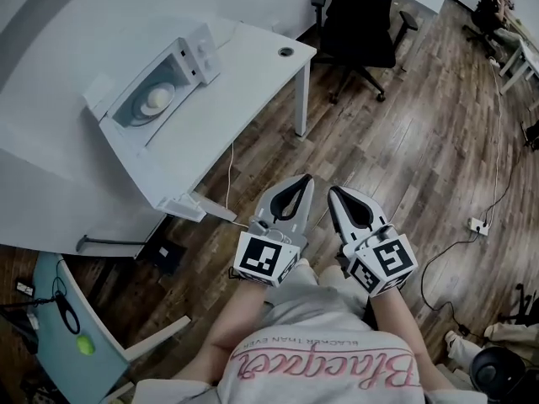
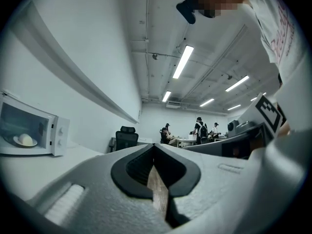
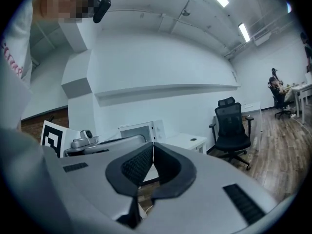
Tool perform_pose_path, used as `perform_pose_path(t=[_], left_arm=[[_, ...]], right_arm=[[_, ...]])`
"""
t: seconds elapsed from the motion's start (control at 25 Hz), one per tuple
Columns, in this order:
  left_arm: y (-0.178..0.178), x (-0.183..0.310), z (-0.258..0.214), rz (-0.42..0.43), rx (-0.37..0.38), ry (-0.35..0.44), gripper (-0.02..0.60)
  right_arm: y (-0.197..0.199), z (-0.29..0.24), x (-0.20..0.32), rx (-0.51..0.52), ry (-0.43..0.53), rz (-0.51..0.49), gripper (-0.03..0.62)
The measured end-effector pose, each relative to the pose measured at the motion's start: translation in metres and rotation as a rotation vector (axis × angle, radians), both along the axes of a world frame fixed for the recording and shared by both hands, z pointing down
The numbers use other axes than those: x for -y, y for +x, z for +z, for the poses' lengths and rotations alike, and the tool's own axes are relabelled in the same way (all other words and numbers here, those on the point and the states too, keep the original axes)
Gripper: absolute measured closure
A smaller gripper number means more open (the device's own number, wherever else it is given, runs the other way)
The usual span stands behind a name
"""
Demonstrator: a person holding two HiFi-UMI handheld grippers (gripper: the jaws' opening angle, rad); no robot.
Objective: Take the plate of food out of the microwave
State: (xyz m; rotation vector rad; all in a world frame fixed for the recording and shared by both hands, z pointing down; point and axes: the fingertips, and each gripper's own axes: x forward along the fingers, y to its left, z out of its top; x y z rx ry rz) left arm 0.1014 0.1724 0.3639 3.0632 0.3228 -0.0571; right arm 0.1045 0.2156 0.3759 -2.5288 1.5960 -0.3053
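A white microwave (image 1: pixel 195 53) stands on the white desk (image 1: pixel 253 53) at the upper left of the head view, its door closed. Through the window I see a plate with a pale round food (image 1: pixel 157 99) inside. Far from it, over the wooden floor in front of the person, my left gripper (image 1: pixel 303 179) and right gripper (image 1: pixel 334 190) are side by side, both shut and empty. In the left gripper view the microwave (image 2: pixel 53 135) and the plate (image 2: pixel 24 140) sit at the far left beyond the shut left gripper (image 2: pixel 154 146). The right gripper (image 3: pixel 152 143) points toward the microwave (image 3: pixel 141 129), which the left gripper partly hides.
A black office chair (image 1: pixel 362 23) stands past the desk's right end. Cables and a power strip (image 1: pixel 478 224) lie on the wooden floor. A second table with a green ball (image 1: pixel 84 344) is at the lower left. People sit at desks far across the room (image 2: pixel 200 130).
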Motion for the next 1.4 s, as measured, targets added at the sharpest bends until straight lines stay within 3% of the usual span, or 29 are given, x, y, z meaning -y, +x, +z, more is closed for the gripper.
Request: perform_pose_path(t=[0.56, 1.4], left_arm=[[-0.03, 0.062, -0.002, -0.184, -0.018, -0.025, 0.575], [-0.038, 0.101, -0.003, -0.37, 0.014, 0.007, 0.575]], right_arm=[[-0.03, -0.006, 0.065, -0.033, -0.011, -0.192, 0.582], [-0.027, -0.005, 0.107, -0.011, 0.011, -0.367, 0.582]])
